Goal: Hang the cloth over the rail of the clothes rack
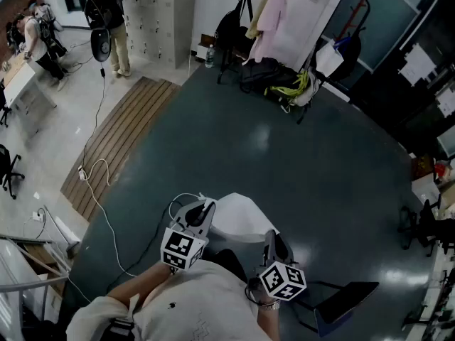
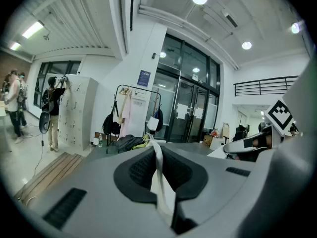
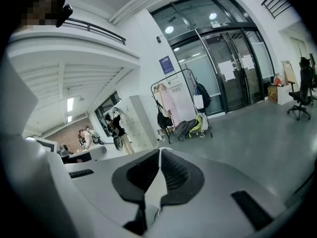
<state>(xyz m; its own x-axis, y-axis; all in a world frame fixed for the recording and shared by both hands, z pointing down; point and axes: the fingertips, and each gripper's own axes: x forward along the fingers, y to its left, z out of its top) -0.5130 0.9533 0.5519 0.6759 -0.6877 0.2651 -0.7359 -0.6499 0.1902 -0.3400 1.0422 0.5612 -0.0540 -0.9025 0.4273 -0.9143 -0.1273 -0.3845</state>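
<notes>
Two grippers, left gripper (image 2: 157, 168) and right gripper (image 3: 157, 178), pinch the white fabric cloth (image 1: 238, 217) close before the person, well apart from the black metal clothes rack (image 3: 179, 103), so the carry seems underway; next needs nearing and lifting above its rail.

Cloth (image 1: 238, 215) sits near centre, stretched between left claw (image 1: 205, 208) and right claw (image 1: 271, 236), each clamped on an edge of it. Clothes rack (image 3: 178, 100) stands far across the floor (image 1: 284, 162), with bags (image 1: 266, 73) at its foot. Lockers (image 1: 160, 13) stand far left. Slatted boards (image 1: 121, 137) lie left. An office chair (image 1: 426, 226) stands right.
</notes>
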